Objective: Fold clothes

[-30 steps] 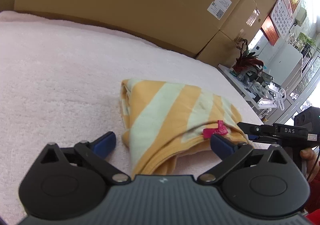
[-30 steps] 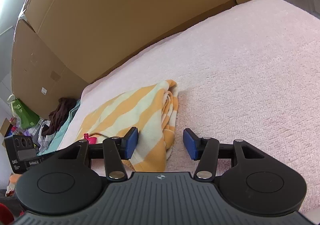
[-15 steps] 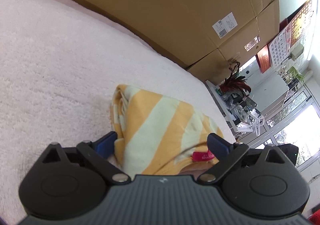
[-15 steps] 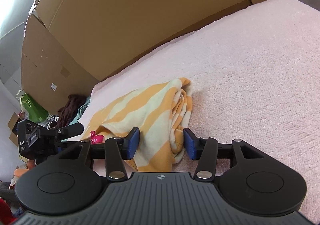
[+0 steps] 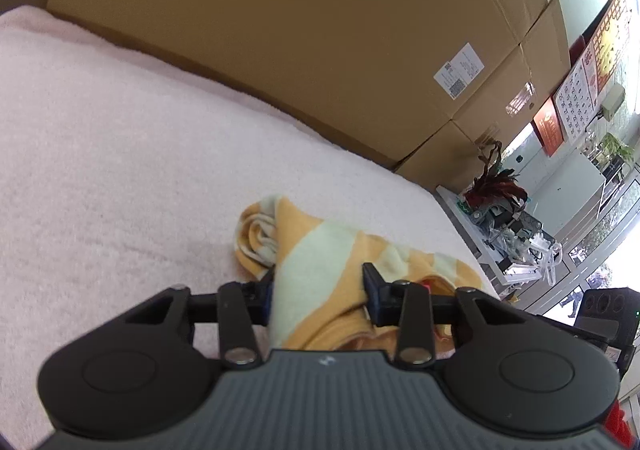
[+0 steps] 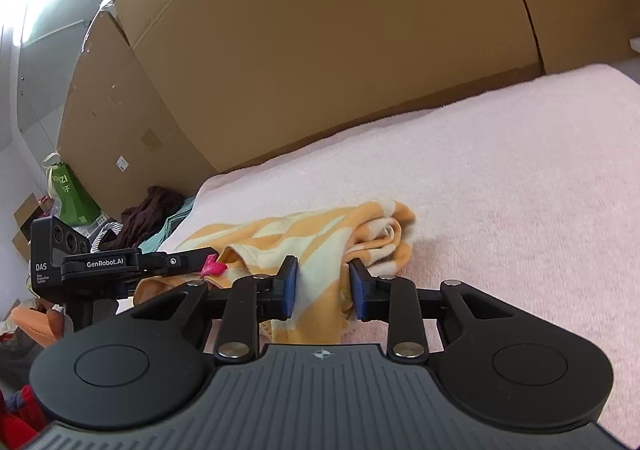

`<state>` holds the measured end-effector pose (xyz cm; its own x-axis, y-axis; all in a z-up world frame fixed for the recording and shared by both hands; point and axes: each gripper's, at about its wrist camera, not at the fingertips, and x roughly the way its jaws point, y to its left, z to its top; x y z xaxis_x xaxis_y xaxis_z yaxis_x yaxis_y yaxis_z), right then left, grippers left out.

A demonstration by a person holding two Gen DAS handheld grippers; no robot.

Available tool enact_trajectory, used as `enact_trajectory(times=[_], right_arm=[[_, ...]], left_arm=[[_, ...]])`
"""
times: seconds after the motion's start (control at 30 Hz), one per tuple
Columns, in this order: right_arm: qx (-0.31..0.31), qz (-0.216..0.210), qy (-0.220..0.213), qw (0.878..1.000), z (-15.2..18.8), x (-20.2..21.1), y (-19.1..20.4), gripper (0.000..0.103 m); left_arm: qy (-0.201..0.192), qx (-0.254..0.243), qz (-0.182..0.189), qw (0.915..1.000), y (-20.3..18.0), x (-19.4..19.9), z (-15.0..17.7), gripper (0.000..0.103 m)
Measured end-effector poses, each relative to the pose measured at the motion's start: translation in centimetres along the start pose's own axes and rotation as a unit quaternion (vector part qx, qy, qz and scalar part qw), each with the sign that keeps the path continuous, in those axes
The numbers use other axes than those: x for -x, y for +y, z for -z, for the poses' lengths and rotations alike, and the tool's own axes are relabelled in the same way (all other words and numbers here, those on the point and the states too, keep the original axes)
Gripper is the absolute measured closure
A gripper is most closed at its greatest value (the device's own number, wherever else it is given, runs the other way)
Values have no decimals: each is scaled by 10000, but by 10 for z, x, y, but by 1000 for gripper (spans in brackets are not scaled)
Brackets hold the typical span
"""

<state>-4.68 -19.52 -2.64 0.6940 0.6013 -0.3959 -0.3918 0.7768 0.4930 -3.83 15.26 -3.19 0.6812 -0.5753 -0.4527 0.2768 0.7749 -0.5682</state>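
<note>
Pink terry cloth [image 5: 120, 154] covers the whole work surface, with big cardboard boxes [image 5: 280, 30] walling off the upper half of both views and a cluttered shelf with a dark red plant [image 5: 496, 186] at the right edge of the left-wrist view. My one task item, a yellow-and-cream striped garment [image 5: 320, 250], lies folded into a thick bundle at the lower centre of both frames, its rolled edge toward the middle of the cloth. I have my left gripper [image 5: 318, 292] closing on the near end of that bundle, fabric bunched between the blue pads, and my right gripper [image 6: 322, 284] closing on the same near edge from the other side, again with striped cloth between the pads; both seem to be pressing into it already. To do this well, I judge I should let both pairs of pads finish biting through all the layers before I lift, keep the two grips level with each other so the bundle does not twist, and watch that the pink tag [image 6: 214, 268] beside the left tool stays clear. Count: one garment on the cloth, two grippers, one pink tag, one green bag [image 6: 68, 190] and a loose heap of other clothes [image 6: 148, 210] at the left of the right-wrist view, too tangled to count.
</note>
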Motion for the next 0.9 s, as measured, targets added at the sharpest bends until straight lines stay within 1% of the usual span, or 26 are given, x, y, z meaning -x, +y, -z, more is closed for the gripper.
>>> enact_trajectory(times=[0.07, 0.17, 0.3, 0.43, 0.5, 0.57, 0.63, 0.7, 0.73, 0.8, 0.83, 0.87, 0.9], right_arm=[[147, -118, -85, 9998, -14, -10, 6, 75], [396, -227, -158, 9988, -32, -35, 18, 76], [514, -487, -259, 9972, -60, -76, 35, 76], [838, -718, -478, 9927, -89, -129, 64, 76], [1042, -731, -529, 9905, -98, -158, 79, 76], [1197, -667, -529, 9891, -101, -185, 88, 76], [1309, -554, -482, 9887, -99, -207, 93, 76], [1419, -441, -436, 9879, -97, -229, 97, 76], [1475, -385, -412, 9875, -96, -240, 99, 76], [1538, -270, -164, 9876, -89, -255, 98, 76], [1540, -207, 9, 9879, -85, -260, 95, 76], [1530, -159, 115, 9880, -82, -258, 92, 75], [1527, -129, 151, 9881, -80, -253, 88, 73]], left_arm=[[-119, -105, -116, 9998, 2, 2, -13, 66], [-419, -263, -376, 9981, 6, 12, -34, 67], [-879, -366, -730, 9928, 25, 28, -68, 67], [-1275, -383, -1141, 9845, 56, 36, -107, 67], [-1424, -392, -1350, 9798, 75, 35, -126, 67], [-1500, -319, -1452, 9775, 99, 30, -142, 67], [-1556, -208, -1577, 9749, 124, 24, -152, 67], [-1466, -77, -1680, 9748, 149, 14, -157, 67], [-1327, 19, -1715, 9762, 159, 8, -157, 67], [-1025, 143, -1778, 9786, 174, -1, -154, 67], [-945, 50, -1829, 9786, 177, -3, -149, 64], [-919, -70, -1873, 9780, 176, 1, -144, 58], [-904, -191, -1914, 9771, 175, 5, -138, 56]])
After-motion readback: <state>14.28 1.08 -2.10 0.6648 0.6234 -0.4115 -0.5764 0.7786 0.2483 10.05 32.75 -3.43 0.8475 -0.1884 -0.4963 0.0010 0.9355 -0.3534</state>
